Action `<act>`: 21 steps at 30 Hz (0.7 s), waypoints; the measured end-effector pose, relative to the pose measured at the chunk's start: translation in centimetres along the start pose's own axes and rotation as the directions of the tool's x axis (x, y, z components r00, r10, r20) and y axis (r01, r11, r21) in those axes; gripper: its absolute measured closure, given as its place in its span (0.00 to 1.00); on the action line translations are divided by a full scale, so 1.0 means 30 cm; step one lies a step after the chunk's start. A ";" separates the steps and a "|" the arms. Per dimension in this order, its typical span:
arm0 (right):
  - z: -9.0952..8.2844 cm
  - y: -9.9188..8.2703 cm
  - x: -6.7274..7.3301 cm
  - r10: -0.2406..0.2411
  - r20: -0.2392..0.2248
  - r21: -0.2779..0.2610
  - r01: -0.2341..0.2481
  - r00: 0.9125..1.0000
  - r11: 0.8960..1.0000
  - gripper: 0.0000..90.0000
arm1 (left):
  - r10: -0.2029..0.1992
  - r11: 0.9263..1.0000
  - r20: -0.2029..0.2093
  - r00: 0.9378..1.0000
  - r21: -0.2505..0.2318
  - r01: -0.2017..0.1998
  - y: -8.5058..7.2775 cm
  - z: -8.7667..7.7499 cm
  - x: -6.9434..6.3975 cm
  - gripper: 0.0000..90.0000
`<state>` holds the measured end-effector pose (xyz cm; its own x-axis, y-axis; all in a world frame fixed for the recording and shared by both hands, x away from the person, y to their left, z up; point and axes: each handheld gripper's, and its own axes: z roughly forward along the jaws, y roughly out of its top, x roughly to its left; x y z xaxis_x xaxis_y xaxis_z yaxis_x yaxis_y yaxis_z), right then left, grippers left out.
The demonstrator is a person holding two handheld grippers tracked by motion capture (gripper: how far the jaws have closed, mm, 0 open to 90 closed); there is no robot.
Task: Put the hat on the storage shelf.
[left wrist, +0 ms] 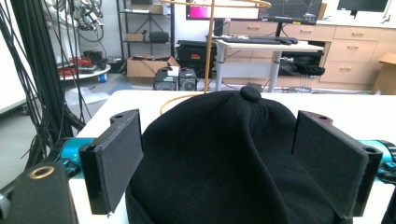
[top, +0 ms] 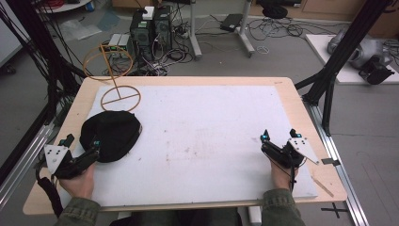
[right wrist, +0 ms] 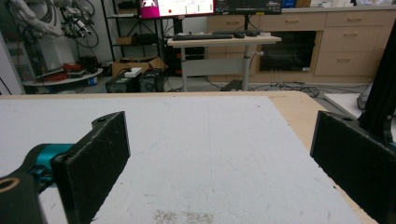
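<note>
Left gripper reaching black cap, jaws spread either side, not yet pinching. Wire stand waiting bare; right gripper idling, jaws spread.

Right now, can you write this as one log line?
left claw: open, around black hat | right claw: open, nothing between | wire stand: behind hat

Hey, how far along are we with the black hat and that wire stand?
Nothing looks done yet: the black hat lies flat on the white mat, beside the wire stand, not on it. In hand: the left gripper has open jaws around the hat, not clamped. The right gripper rests open. Likely left: grasping, lifting, placing the hat.
</note>
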<state>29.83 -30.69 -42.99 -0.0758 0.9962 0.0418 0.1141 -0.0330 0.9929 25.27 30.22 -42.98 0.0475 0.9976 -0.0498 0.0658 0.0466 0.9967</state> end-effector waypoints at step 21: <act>-0.001 -0.002 0.000 0.001 -0.007 0.005 -0.001 1.000 1.000 0.04 | 0.003 1.000 0.008 1.000 -0.007 -0.003 0.000 -0.001 -0.008 0.19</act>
<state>29.80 -30.68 -43.05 -0.0830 0.9956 0.0440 0.1194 -0.0339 0.9923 25.23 29.97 -42.98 0.0560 0.9973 -0.0476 0.0584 0.0443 0.9973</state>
